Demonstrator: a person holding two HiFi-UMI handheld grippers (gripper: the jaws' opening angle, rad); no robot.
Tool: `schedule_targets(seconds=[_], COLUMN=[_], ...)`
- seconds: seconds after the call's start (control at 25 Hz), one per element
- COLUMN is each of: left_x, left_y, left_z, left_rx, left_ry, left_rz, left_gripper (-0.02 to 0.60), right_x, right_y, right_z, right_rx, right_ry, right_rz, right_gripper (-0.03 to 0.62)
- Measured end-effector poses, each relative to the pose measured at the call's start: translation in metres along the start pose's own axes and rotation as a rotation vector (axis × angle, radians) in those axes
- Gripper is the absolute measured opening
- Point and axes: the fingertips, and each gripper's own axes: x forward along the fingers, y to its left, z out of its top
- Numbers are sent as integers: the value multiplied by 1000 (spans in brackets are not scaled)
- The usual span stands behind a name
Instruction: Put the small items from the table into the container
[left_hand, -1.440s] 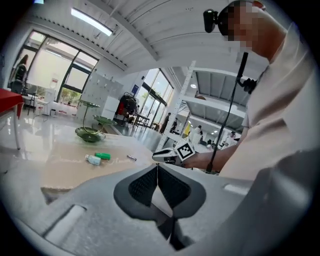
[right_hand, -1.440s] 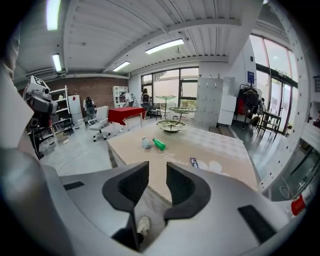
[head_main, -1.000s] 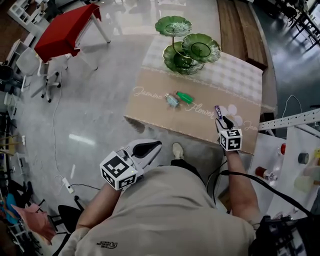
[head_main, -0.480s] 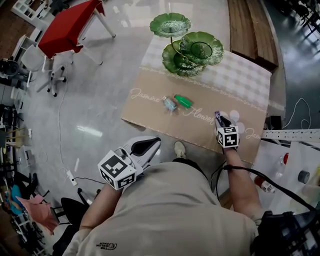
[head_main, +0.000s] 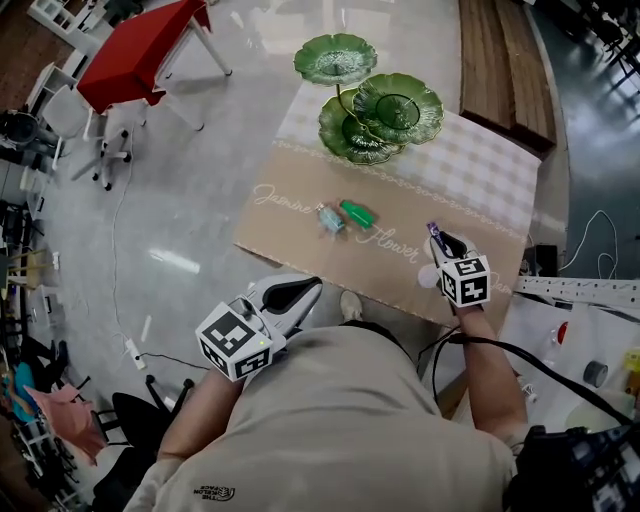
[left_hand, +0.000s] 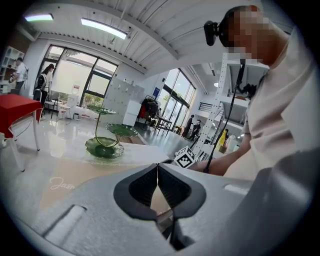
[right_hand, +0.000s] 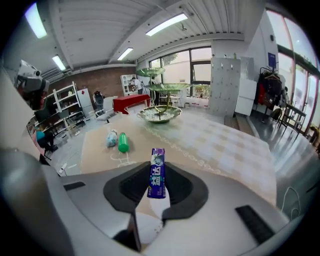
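My right gripper (head_main: 443, 240) is over the table's near right part, and its jaws are closing on a purple gum pack (head_main: 434, 233). In the right gripper view the gum pack (right_hand: 157, 173) stands upright between the pads (right_hand: 176, 185), clear of the cloth. A green capsule-shaped item (head_main: 356, 213) and a pale blue wrapped item (head_main: 329, 219) lie side by side mid-table. The green tiered leaf dish (head_main: 385, 108) stands at the table's far end. My left gripper (head_main: 305, 290) hangs shut and empty off the table, beside my torso.
The table (head_main: 470, 170) has a beige printed runner and a checked cloth. A red table (head_main: 140, 55) and white chairs stand on the floor at the far left. A wooden bench (head_main: 500, 60) runs behind, and a white shelf with bottles (head_main: 590, 340) sits at the right.
The right gripper has come up off the flower print with the gum pack and moved a little further over the table. The left gripper has shifted slightly and is still shut.
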Motion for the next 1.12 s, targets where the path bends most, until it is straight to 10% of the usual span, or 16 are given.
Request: schedule_targets(seconds=[0.64,1.12], left_x=[-23,-74], left_y=[28,58], left_z=[13,-6], left_rx=[-33,-114], left_ry=[-57,-93], left_rz=[98,248], left_gripper=[8,8], right_x=[12,124], right_y=[-25,-48], right_z=[247,286], right_rx=[-281,-450], right_ry=[-160,62], right_rz=[86,77], right_gripper=[95,97])
